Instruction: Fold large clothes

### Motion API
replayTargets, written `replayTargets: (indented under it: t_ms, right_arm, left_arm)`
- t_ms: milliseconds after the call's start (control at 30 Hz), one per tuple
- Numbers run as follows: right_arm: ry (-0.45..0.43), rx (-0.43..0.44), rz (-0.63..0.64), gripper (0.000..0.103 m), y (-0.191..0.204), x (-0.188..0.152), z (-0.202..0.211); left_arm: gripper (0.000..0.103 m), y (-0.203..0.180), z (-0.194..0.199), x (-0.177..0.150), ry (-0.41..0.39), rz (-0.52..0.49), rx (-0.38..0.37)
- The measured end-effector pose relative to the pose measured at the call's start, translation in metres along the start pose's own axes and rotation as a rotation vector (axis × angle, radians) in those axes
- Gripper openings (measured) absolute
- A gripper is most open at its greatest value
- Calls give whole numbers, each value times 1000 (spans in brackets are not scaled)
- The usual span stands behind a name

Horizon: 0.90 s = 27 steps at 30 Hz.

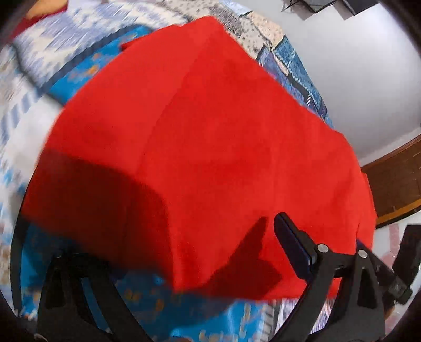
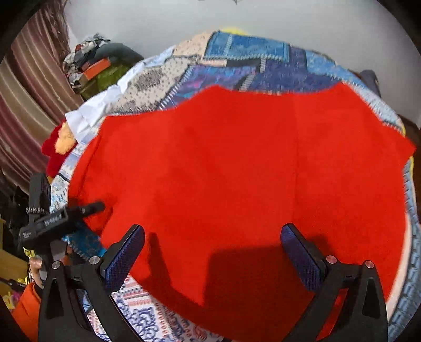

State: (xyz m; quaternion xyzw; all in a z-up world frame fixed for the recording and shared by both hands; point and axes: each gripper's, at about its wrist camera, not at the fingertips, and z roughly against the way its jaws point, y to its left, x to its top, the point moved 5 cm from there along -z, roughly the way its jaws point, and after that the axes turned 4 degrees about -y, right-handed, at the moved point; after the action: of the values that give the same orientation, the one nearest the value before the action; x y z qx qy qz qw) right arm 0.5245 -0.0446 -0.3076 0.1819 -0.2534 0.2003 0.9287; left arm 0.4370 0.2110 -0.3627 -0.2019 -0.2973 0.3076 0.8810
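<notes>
Right claw is hanging just above the near part of the red cloth, jaws standing wide apart, nothing between the blue pads; both fingers are showing whole and their shadow is falling on the cloth beneath. Left claw is sitting over its own side of the same cloth; only its right finger is showing clear, the other being lost under a raised, shadowed fold of red, so I cannot tell for sure whether it is gripping, though the fingers' bases are standing far apart. In the right view that left claw is coming in from the side, its tip at the cloth's left edge; whether it is pinching the edge is too blurred to say. The cloth is lying spread across the bed, covering most of the middle, folded creases running through it, one corner reaching toward the bed's far side. Under it a blue patchwork bedspread is showing all round the edges. A white sheet is bunching at the bed's left, with a red and yellow soft toy lying just beside it. Further out, a pile of clutter is sitting against a striped curtain, and a pale wall is standing behind the bed. In the left view, a brown wooden panel is showing at the right.
</notes>
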Motion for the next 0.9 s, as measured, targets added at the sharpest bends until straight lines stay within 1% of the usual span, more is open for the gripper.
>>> replayTargets:
  t_ms: [33, 67, 100, 133, 167, 200, 233, 300, 333, 400, 467, 500, 533, 600, 633, 733, 833, 900]
  right_arm:
    - [0, 4, 2, 103, -2, -2, -3]
    - [-2, 6, 8, 103, -3, -3, -3]
    - [-3, 7, 21, 103, -2, -4, -3]
    - [2, 2, 45, 103, 1, -5, -3]
    - [7, -3, 62, 103, 3, -5, -3]
    - [11, -6, 73, 103, 4, -4, -2]
    - [13, -10, 82, 103, 6, -3, 0]
    - [4, -7, 84, 103, 9, 2, 6]
    - [-10, -8, 86, 103, 10, 6, 10]
    - [-63, -38, 99, 103, 16, 17, 20]
    - [-107, -70, 123, 103, 26, 29, 25]
    - [-123, -82, 132, 103, 30, 33, 25]
    - [-140, -98, 143, 103, 37, 38, 24]
    - [-148, -109, 159, 103, 48, 44, 18]
    - [-139, -106, 171, 103, 55, 45, 12]
    - [-72, -93, 221, 103, 73, 40, -15]
    - [30, -95, 242, 103, 78, 27, -49]
    - [31, -97, 266, 103, 79, 24, -54]
  left_arm:
    - [96, -4, -3, 6, -22, -10, 10]
    - [91, -6, -4, 13, -50, -18, 29]
    - [76, -7, -6, 19, -76, -29, 63]
    - [65, -9, -8, 28, -95, -51, 110]
    - [59, -7, -10, 33, -100, -54, 124]
    - [42, -7, -11, 39, -108, -47, 133]
    - [30, -7, -11, 44, -108, -35, 129]
    - [20, -8, -5, 50, -110, -24, 116]
    - [19, -13, 3, 54, -125, -38, 120]
    - [18, -23, 15, 58, -147, -73, 132]
    - [17, -31, 36, 62, -175, -88, 89]
    - [15, -36, 47, 64, -183, -95, 69]
    - [11, -44, 58, 67, -196, -109, 54]
    - [9, -59, 78, 74, -243, -162, 68]
    - [9, -68, 88, 77, -262, -195, 77]
    - [9, -89, 97, 84, -267, -251, 81]
    - [9, -104, 92, 84, -254, -316, 139]
    - [9, -110, 89, 83, -250, -332, 162]
